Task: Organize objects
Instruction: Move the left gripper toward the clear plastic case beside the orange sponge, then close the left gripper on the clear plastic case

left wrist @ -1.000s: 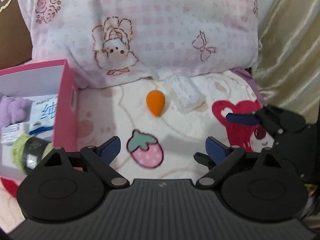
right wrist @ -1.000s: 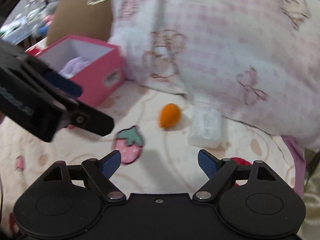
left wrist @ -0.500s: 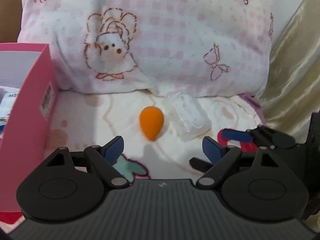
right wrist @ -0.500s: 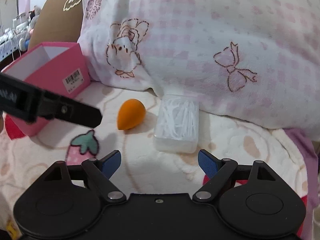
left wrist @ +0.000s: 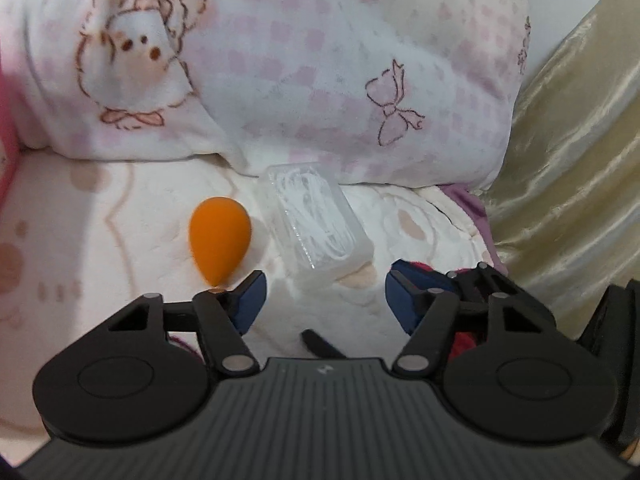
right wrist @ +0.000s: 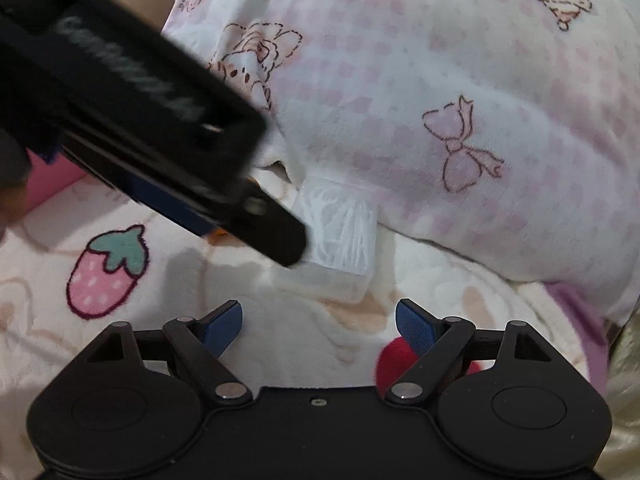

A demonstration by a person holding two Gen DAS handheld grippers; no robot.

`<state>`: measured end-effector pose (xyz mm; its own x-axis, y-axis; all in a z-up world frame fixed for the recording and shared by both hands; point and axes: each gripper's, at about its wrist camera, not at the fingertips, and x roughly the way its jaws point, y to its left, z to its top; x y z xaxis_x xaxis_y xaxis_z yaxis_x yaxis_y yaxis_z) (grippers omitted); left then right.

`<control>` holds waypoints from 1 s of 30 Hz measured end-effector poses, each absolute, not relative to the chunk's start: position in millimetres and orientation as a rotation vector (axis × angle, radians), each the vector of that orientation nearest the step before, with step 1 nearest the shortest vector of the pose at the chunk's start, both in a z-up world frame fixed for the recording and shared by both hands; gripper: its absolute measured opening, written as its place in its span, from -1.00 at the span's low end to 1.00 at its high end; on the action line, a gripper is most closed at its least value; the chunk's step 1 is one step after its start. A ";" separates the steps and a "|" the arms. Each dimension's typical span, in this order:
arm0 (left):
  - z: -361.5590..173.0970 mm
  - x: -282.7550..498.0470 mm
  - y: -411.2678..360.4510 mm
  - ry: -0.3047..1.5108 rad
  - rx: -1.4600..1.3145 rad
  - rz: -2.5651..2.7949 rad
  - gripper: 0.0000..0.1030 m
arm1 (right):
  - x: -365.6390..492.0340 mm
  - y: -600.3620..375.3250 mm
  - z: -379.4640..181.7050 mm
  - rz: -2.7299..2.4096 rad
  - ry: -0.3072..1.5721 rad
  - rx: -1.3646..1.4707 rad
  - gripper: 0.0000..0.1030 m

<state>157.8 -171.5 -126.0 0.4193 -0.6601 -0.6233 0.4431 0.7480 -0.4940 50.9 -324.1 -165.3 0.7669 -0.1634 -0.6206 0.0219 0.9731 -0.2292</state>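
In the left wrist view the left tool [left wrist: 325,294] has just been narrowing its jaws, nothing between them; the orange sponge [left wrist: 219,240] and clear plastic box [left wrist: 318,221] lie mid-frame on the bed blanket [left wrist: 100,240]. The right tool [right wrist: 319,322] stands apart, empty. There the left tool's blurred body hides nearly all the sponge

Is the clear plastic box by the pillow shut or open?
Shut, as far as shows: the clear plastic box lies flat on the blanket, lid seated over the white contents; no gap is visible.
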 end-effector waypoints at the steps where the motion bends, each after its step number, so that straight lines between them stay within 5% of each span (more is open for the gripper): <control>1: -128.3 158.8 -174.2 0.896 -0.265 -0.697 0.13 | 52.5 -325.2 -165.8 -0.107 0.689 -0.206 0.69; 16: -145.3 181.0 -189.0 0.873 -0.284 -0.666 -0.34 | 87.0 -343.2 -171.4 -0.024 0.750 -0.200 0.69; 30: -147.7 163.9 -169.9 0.991 -0.334 -0.711 -0.39 | 71.7 -328.8 -153.2 -0.035 0.841 -0.059 0.52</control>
<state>163.9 -169.9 -147.7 0.3501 -0.6810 -0.6432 0.3918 0.7302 -0.5598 71.7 -328.8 -153.2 0.6664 -0.0549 -0.7436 0.0080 0.9978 -0.0665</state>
